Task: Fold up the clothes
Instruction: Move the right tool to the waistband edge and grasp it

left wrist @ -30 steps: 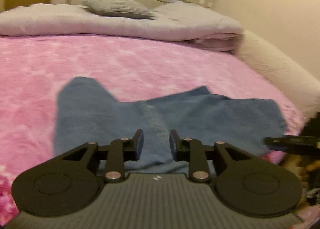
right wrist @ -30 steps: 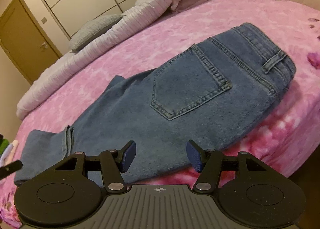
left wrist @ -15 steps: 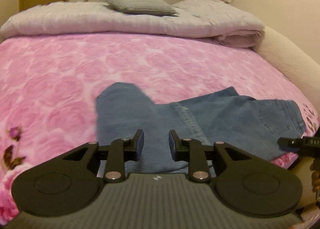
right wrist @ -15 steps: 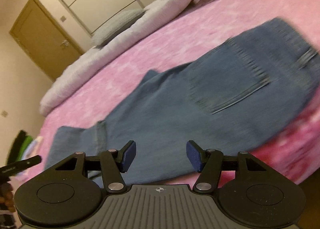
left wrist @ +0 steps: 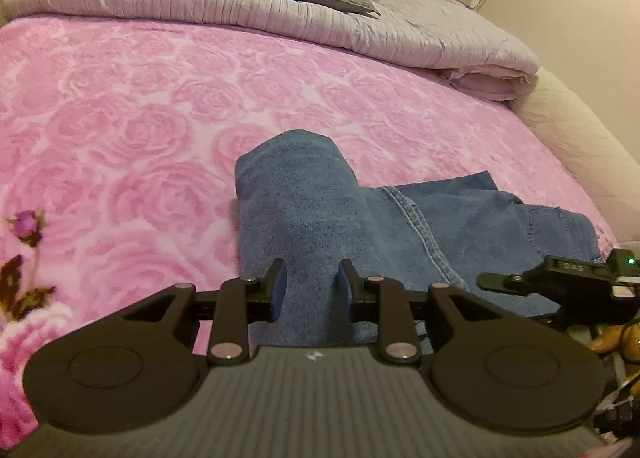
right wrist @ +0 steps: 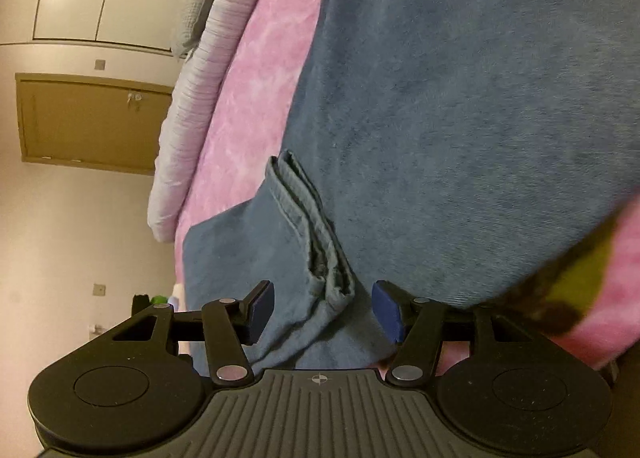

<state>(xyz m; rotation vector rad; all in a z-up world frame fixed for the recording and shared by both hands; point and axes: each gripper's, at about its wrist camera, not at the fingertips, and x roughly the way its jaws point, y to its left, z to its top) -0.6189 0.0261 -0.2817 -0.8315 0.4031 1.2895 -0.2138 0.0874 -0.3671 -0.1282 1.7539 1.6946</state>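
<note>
Denim jeans (left wrist: 420,218) lie rumpled on plush rose-patterned blanket (left wrist: 120,118).

Both grippers share one build: a ribbed dark grey body with a small white mark at its front edge, two round black discs at the sides, and black linkage arms pinned with silver rivets. The left gripper (left wrist: 310,284) and the right gripper (right wrist: 323,308) both carry blue pads (right wrist: 262,312) on the fingers
</note>
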